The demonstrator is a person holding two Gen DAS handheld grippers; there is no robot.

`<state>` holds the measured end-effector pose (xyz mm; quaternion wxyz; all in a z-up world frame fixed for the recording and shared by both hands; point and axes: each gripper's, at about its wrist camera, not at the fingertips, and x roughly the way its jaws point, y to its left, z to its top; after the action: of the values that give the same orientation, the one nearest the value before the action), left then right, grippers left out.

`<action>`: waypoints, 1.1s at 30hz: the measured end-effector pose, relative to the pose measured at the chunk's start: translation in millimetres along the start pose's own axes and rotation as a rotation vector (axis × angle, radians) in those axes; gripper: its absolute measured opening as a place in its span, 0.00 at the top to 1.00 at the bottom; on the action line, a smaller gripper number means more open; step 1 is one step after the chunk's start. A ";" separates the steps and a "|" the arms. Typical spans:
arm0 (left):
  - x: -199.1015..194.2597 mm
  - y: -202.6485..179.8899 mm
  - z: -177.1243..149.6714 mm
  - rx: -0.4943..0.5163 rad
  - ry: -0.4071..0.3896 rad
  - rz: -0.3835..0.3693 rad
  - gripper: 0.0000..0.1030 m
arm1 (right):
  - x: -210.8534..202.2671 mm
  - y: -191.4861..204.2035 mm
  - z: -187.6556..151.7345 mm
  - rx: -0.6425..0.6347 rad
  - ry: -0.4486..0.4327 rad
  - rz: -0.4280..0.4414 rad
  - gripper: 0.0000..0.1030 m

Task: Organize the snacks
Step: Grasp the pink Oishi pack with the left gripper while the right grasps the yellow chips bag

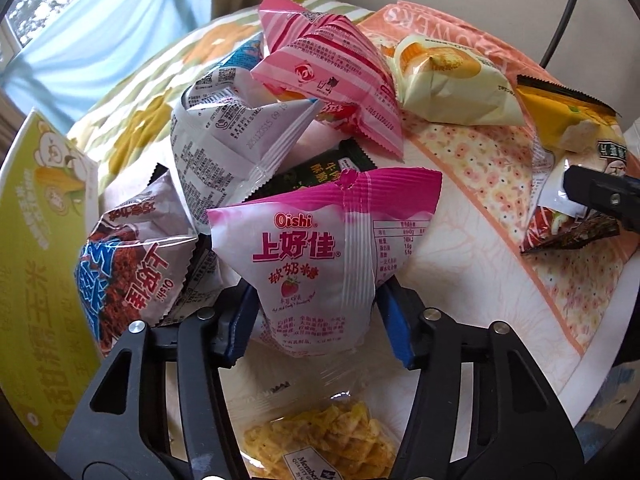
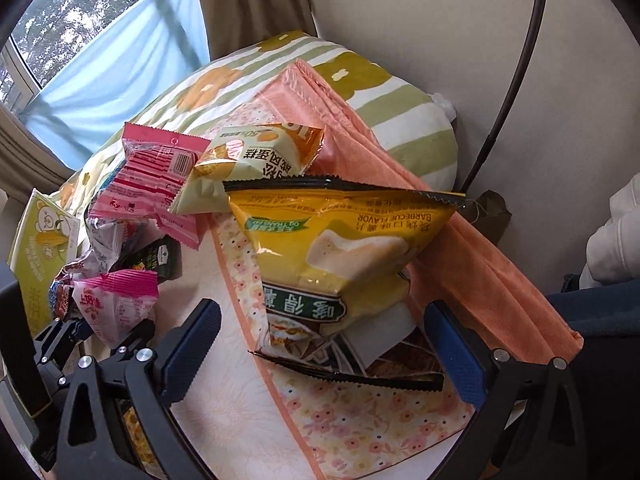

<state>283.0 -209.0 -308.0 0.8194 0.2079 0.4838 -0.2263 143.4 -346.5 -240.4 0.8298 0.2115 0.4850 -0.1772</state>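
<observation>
My left gripper [image 1: 316, 320] is shut on the pink-and-white Oishi candy pack [image 1: 320, 256], its blue pads pressing both sides of the pack's lower half. The same pack shows in the right wrist view [image 2: 116, 308], held by the left gripper at the lower left. My right gripper [image 2: 328, 344] is open, its jaws either side of the yellow barbecue chips bag [image 2: 340, 248], not touching it. A pile of snacks lies behind: a pink striped pack [image 1: 332, 68], a white pack [image 1: 224, 140], a pale yellow cake pack [image 1: 448, 80].
The snacks lie on a round white table [image 2: 224, 408] with an orange floral cloth [image 2: 360, 420]. A green corn box [image 1: 36, 248] stands at left. A clear bag of yellow crisps [image 1: 320, 440] lies below the left gripper. A floral pillow [image 2: 360, 80] sits behind.
</observation>
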 end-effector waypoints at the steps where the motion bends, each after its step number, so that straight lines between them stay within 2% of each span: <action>1: -0.6 -0.6 0.9 -0.001 0.001 -0.007 0.50 | 1.2 0.1 -0.1 -0.001 0.002 -0.005 0.03; 3: -4.4 -2.1 1.6 -0.005 0.001 -0.023 0.51 | 4.8 -0.8 -0.8 -0.006 0.014 -0.009 0.08; 6: -12.2 -8.4 2.0 -0.009 -0.010 -0.043 0.51 | 8.7 -2.8 -2.4 -0.020 0.030 -0.022 0.21; 12: -23.4 -20.8 -0.2 -0.013 -0.020 -0.058 0.51 | 8.1 -5.1 -5.5 -0.028 0.031 -0.004 0.27; 17: -32.9 -23.4 -1.4 -0.042 -0.024 -0.051 0.51 | 7.2 -6.6 -8.5 -0.059 0.041 0.019 0.40; 25: -56.6 -15.7 -1.5 -0.121 -0.053 -0.051 0.51 | -16.5 -4.0 -9.8 -0.130 0.000 0.058 0.45; 33: -112.3 -3.5 3.7 -0.206 -0.160 -0.033 0.51 | -60.1 8.7 -0.9 -0.255 -0.081 0.103 0.45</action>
<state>235.4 -194.8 -207.1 0.8686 0.0961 0.4408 -0.2048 119.1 -333.3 -186.4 0.8770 0.1215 0.4581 -0.0796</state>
